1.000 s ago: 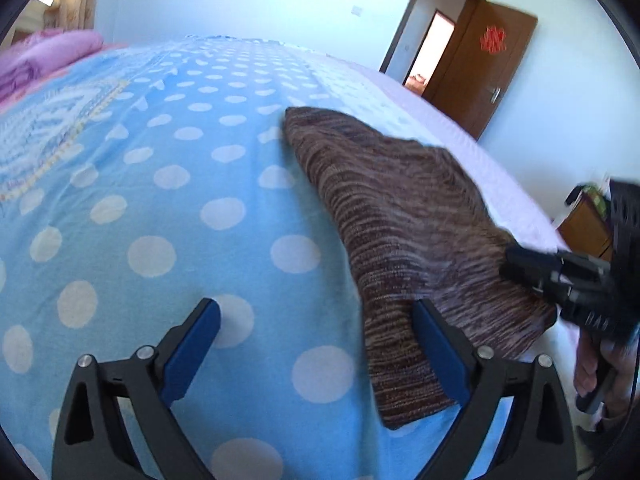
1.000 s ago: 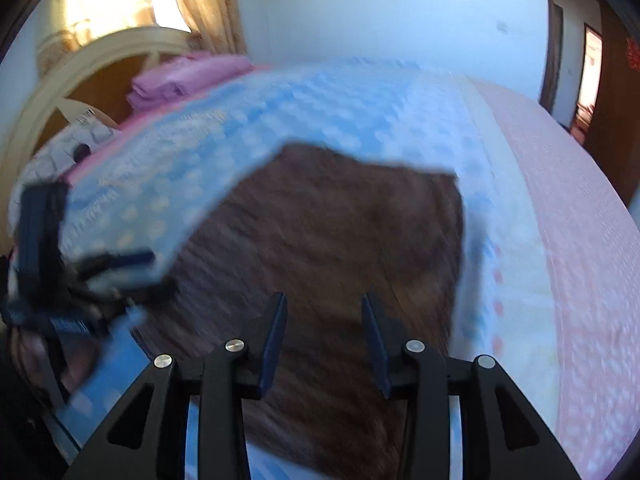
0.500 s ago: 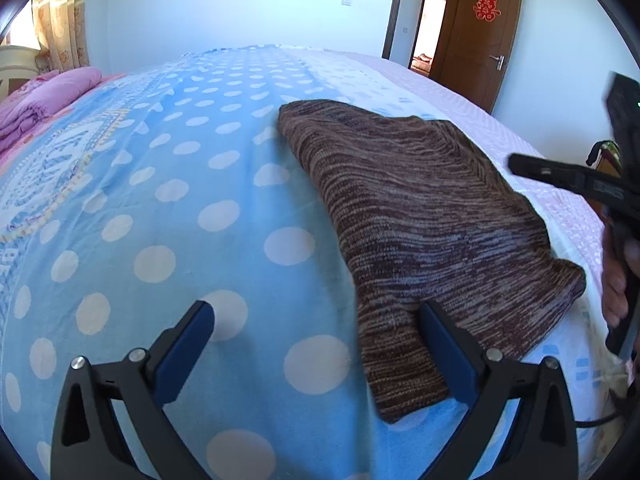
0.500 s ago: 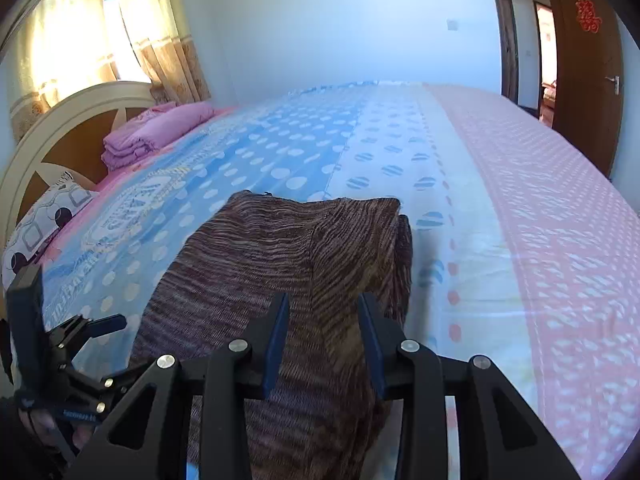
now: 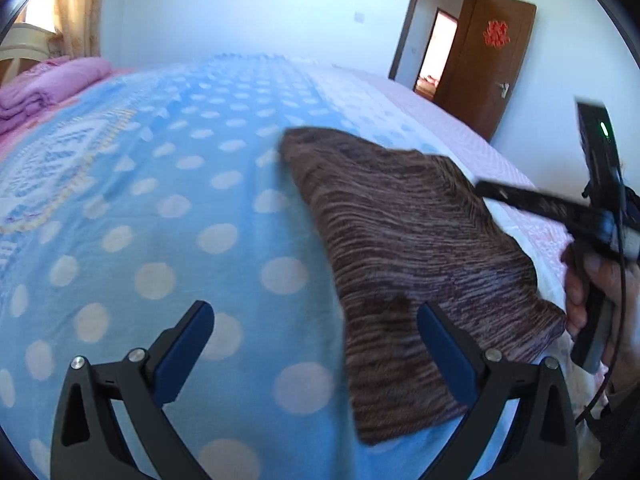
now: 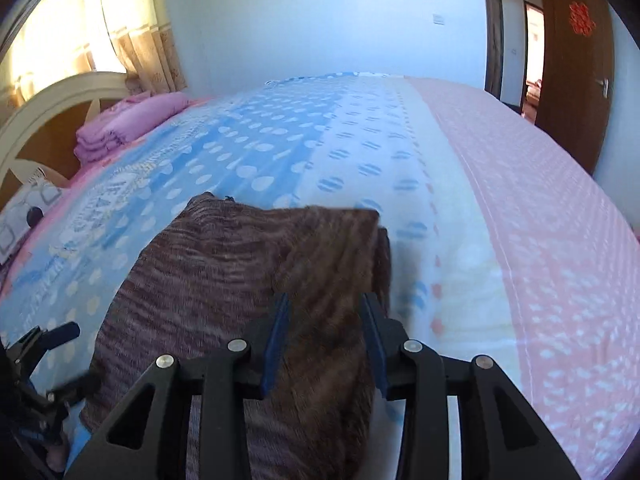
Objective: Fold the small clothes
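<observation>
A folded brown knitted garment (image 5: 404, 248) lies on the blue polka-dot bedspread (image 5: 168, 208). My left gripper (image 5: 316, 320) is open just above the bed, its right finger over the garment's near left corner. My right gripper (image 6: 324, 312) is open and empty above the garment (image 6: 224, 280), over its right-hand edge. In the left wrist view the right gripper (image 5: 520, 196) shows as a dark bar at the garment's right side, held by a hand. In the right wrist view the left gripper (image 6: 48, 344) shows at the lower left.
A folded pink blanket (image 6: 128, 124) lies by the cream headboard (image 6: 48, 108). The bedspread turns pink (image 6: 540, 208) on the right. A brown door (image 5: 492, 52) stands open at the back right. Curtains (image 6: 136, 40) hang by the window.
My right gripper has dropped lower and closer over the garment's right edge. My left gripper has shifted slightly and stays open at the near corner. The garment has not moved.
</observation>
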Demonstrator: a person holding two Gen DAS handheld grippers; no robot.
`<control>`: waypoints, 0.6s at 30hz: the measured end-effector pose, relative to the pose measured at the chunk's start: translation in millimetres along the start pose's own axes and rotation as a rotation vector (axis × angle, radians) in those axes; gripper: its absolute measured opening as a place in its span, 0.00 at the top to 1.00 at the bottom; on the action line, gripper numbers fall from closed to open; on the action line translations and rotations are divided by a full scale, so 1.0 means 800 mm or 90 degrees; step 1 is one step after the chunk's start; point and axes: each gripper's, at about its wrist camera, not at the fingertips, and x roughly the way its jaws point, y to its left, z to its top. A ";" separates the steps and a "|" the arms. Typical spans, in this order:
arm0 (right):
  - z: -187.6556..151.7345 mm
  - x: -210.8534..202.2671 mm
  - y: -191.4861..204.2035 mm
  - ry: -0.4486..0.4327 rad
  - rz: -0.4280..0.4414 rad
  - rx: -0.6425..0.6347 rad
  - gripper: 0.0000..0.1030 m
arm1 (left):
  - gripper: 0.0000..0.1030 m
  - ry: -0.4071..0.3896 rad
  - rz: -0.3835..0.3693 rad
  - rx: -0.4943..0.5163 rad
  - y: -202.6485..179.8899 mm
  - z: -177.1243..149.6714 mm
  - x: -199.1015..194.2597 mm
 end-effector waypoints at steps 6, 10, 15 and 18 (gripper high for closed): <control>0.020 0.067 -0.016 0.066 -0.022 0.026 0.58 | 0.00 0.072 0.002 0.061 -0.024 0.000 0.031; 0.010 0.049 -0.036 0.059 0.012 0.047 0.56 | 0.00 0.062 -0.013 0.050 -0.020 -0.003 0.028; 0.000 0.042 -0.087 0.049 0.115 0.180 0.56 | 0.09 0.054 -0.032 0.058 -0.024 -0.004 0.024; -0.003 0.059 -0.094 0.065 0.142 0.193 0.56 | 0.10 0.054 -0.034 0.063 -0.026 -0.004 0.023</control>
